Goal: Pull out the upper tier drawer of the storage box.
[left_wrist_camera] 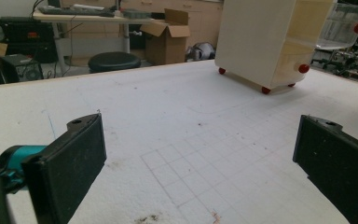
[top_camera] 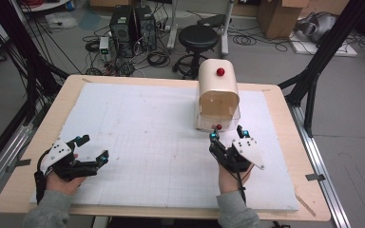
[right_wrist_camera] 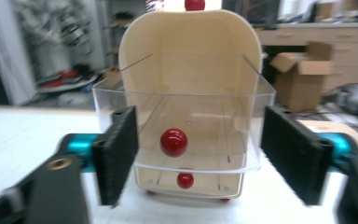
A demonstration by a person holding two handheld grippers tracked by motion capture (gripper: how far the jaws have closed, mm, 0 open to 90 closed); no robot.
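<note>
- Cabinet (top_camera: 217, 92) of cream plastic stands on the far right part of the white mat (top_camera: 138, 137), its long axis running away from me, its open front facing my right hand.
- Its clear drawer (right_wrist_camera: 186, 135) carries a red knob (right_wrist_camera: 174, 142); a smaller red knob (right_wrist_camera: 185, 180) sits on the front below it.
- My right gripper (top_camera: 226, 135) is just in front of the drawer, jaws spread wide and holding nothing; in the right gripper view the knob lies straight ahead between them, so I judge this the nearer hand for a pull.
- My left gripper (top_camera: 94, 148) rests well apart on the mat's near left, jaws also wide and empty.
- The right gripper view is blurred, so I cannot tell whether the drawer is partly pulled out or whether anything lies inside.
</note>
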